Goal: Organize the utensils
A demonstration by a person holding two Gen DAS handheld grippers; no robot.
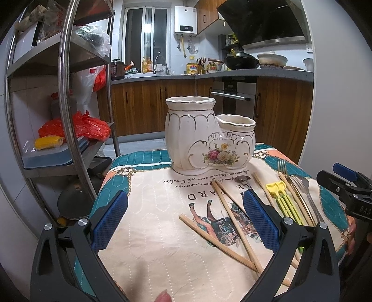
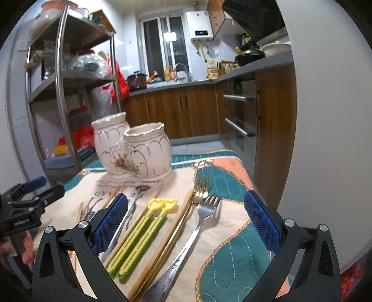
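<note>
tablecloth [image 1: 162, 232]: "ARD", upside down | water heater [image 1: 185, 21] display: "36" | right gripper [image 1: 348, 188] body: "DAS"

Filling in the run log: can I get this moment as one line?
left gripper: open, empty | right gripper: open, empty | forks, chopsticks: on cloth | ceramic holder: upright

Our left tool [image 1: 184, 219] low in frame, jaws spread wide, our right tool [image 2: 186, 220] likewise agape, both empty, fingertip [image 1: 164, 296] at bottom edge

Two forks [image 2: 204, 209], one holder [image 2: 132, 151]
</note>
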